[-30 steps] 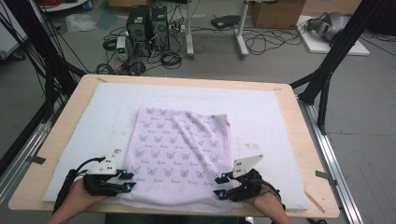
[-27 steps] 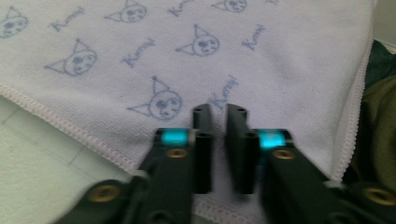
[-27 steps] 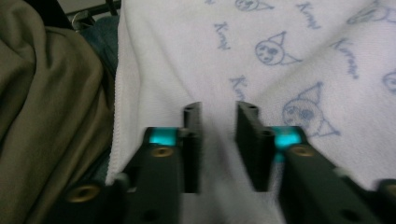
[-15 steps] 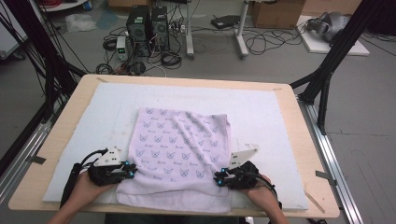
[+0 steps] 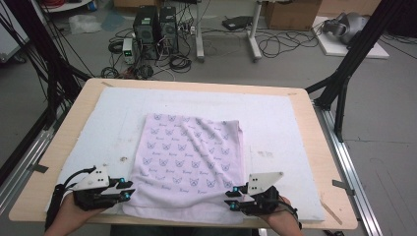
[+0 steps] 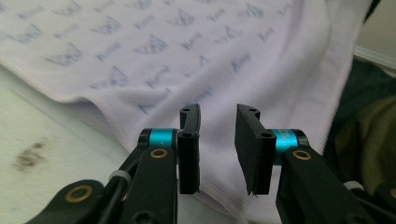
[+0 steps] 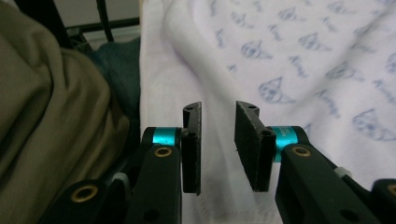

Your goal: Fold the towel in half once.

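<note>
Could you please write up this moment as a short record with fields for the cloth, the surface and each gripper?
cloth: pale lilac towel with a printed pattern, lying flat, near edge at the table's front
surface: white mat on a wooden table
left gripper: at the towel's near left corner, jaws apart, nothing pinched
right gripper: at the near right corner, jaws apart, nothing pinched
between jaws: towel fabric lies beyond the gap in both gripper views

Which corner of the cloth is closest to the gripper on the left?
The near-left corner of the butterfly-print cloth. It lies right beside the left gripper at the table's front edge; the other near corner lies by the right gripper.
</note>
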Demonstrator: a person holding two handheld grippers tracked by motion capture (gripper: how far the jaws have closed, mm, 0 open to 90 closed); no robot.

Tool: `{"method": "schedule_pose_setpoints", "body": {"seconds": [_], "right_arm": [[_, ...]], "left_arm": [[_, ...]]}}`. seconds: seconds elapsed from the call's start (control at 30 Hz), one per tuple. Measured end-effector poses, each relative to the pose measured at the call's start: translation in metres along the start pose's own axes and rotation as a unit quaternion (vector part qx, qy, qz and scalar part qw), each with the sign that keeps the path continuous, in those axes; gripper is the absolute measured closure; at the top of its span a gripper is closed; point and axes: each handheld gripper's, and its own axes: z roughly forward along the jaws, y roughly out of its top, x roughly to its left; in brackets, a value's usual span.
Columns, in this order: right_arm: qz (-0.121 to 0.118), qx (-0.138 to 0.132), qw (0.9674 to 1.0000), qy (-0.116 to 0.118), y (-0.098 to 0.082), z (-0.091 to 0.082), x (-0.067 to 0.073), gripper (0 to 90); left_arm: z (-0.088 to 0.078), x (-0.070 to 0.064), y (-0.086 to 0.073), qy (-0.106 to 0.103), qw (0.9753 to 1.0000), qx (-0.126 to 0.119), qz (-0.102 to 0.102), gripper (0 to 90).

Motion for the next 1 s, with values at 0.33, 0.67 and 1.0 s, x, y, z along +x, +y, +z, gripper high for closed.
{"method": "schedule_pose_setpoints", "body": {"seconds": [0.33,0.67,1.0], "right_arm": [[-0.003,0.045,0.9989,-0.012,-0.011,0.022,-0.012,83.6],[-0.009,0.014,0.9997,0.015,0.006,-0.005,0.000,90.0],[0.010,0.005,0.9990,0.044,-0.003,-0.016,0.009,78.2]], "left_arm": [[0.020,0.003,-0.010,-0.028,0.9992,0.029,-0.003,81.1],[-0.011,-0.006,0.007,-0.019,0.9998,-0.009,0.005,88.1],[-0.008,-0.013,0.000,-0.035,0.9994,0.003,0.001,67.9]]}}
